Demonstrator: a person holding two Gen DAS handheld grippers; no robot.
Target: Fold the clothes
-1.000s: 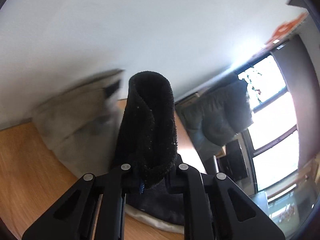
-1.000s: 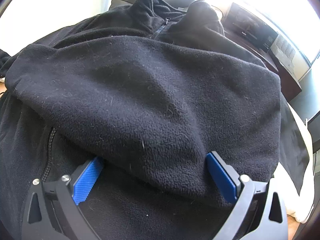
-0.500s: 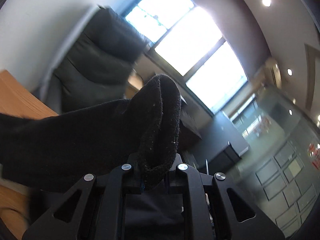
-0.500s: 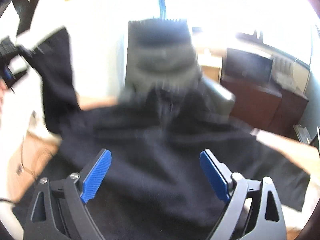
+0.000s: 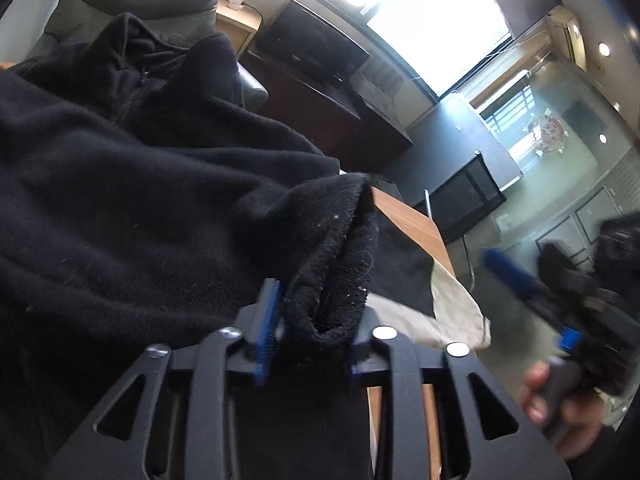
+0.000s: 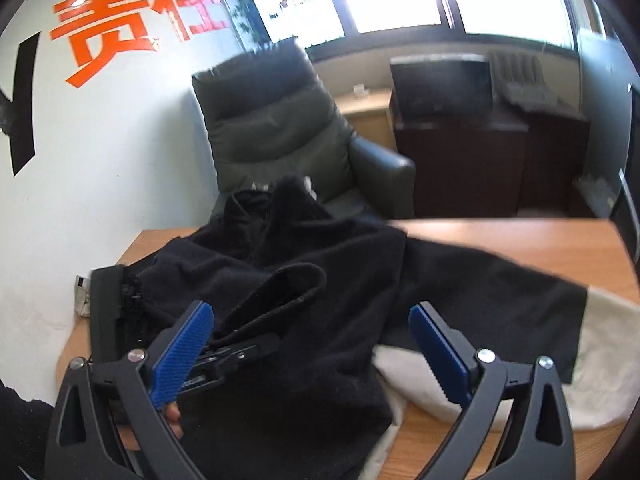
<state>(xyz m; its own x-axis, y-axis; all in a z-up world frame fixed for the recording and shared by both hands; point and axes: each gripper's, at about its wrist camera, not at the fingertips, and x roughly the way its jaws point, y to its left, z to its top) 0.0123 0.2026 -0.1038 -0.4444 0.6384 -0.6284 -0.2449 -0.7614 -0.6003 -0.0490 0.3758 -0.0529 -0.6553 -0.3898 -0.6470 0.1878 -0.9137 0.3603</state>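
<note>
A black fleece jacket (image 6: 320, 280) lies spread on the wooden table (image 6: 520, 240), collar toward the far edge, one sleeve stretched right. My left gripper (image 5: 312, 312) is shut on the jacket's sleeve cuff (image 5: 340, 264) and holds it low over the jacket body (image 5: 120, 208). It also shows in the right wrist view (image 6: 240, 352), with the cuff (image 6: 288, 284) in it. My right gripper (image 6: 312, 344) is open and empty, raised above the jacket's near side. It shows at the right of the left wrist view (image 5: 516, 280).
A cream-white cloth (image 6: 600, 360) lies under the jacket at the near right. A grey armchair (image 6: 280, 120) stands behind the table. A dark cabinet (image 6: 480, 152) with a screen is at the back right. A dark flat object (image 6: 106, 320) lies at the table's left edge.
My left gripper has swung down with the cuff, bringing the sleeve across the jacket body. My right gripper has pulled up and back from the fleece and stays open.
</note>
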